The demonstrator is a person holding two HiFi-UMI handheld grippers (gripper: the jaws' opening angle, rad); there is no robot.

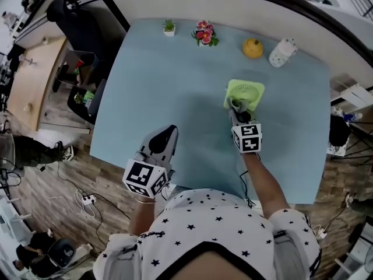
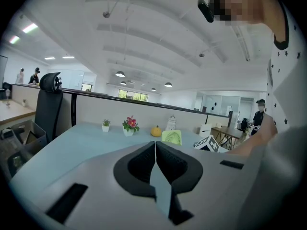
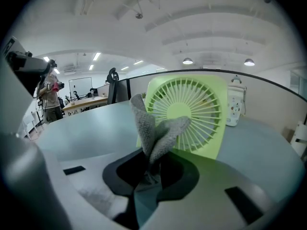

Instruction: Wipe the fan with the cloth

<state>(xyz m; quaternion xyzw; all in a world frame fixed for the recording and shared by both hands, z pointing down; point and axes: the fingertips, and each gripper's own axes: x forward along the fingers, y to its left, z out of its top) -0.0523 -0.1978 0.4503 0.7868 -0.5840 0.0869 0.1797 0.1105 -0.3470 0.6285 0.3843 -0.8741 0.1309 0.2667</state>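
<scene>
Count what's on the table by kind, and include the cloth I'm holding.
Potted plants: 2 (small green plant, pink flowers)
Fan: 1 (green fan)
Cloth: 1 (grey cloth, clamped in the right gripper)
Orange ornament: 1
White container: 1
Total: 6

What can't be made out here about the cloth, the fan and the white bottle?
- Whether the cloth touches the fan: the right gripper view shows only overlap with the grille; in the head view the right tool covers the spot.
- Fan's lower left corner: hidden behind the cloth, right gripper view.
- Print on the white bottle: too small in every view.
</scene>
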